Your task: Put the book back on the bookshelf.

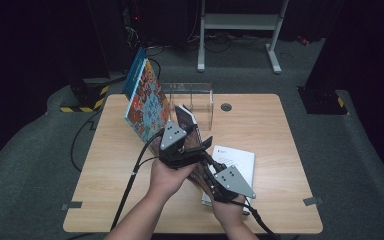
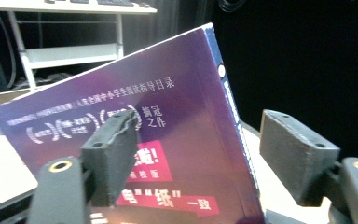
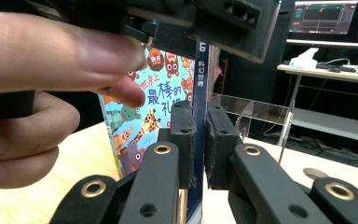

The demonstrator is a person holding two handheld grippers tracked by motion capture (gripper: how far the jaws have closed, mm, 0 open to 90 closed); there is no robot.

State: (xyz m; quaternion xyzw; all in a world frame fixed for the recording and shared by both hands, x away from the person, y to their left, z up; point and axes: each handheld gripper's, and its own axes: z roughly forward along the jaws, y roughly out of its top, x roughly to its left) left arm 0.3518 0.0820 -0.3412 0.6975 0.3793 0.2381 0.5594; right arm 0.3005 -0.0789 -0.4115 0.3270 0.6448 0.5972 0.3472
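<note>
A thin purple book (image 1: pixel 185 117) with a blue spine is held on edge above the middle of the table. My right gripper (image 3: pixel 199 116) is shut on its spine edge, and the pads press both sides of the book (image 3: pixel 200 70). In the high view the right gripper (image 1: pixel 205 161) reaches up from the near right. My left gripper (image 1: pixel 194 143) sits just above it. In the left gripper view the purple book (image 2: pixel 177 107) stands between the jaws of the left gripper (image 2: pixel 200 135). The right pad (image 2: pixel 298 158) stands apart from the spine, so this gripper is open.
A colourful picture book (image 1: pixel 147 100) leans at the back left beside a clear acrylic holder (image 1: pixel 195 100). A white booklet (image 1: pixel 239 157) lies flat right of my hands. The wooden table (image 1: pixel 265 125) has a round cable hole (image 1: pixel 226 106). A white stand (image 1: pixel 240 22) stands beyond.
</note>
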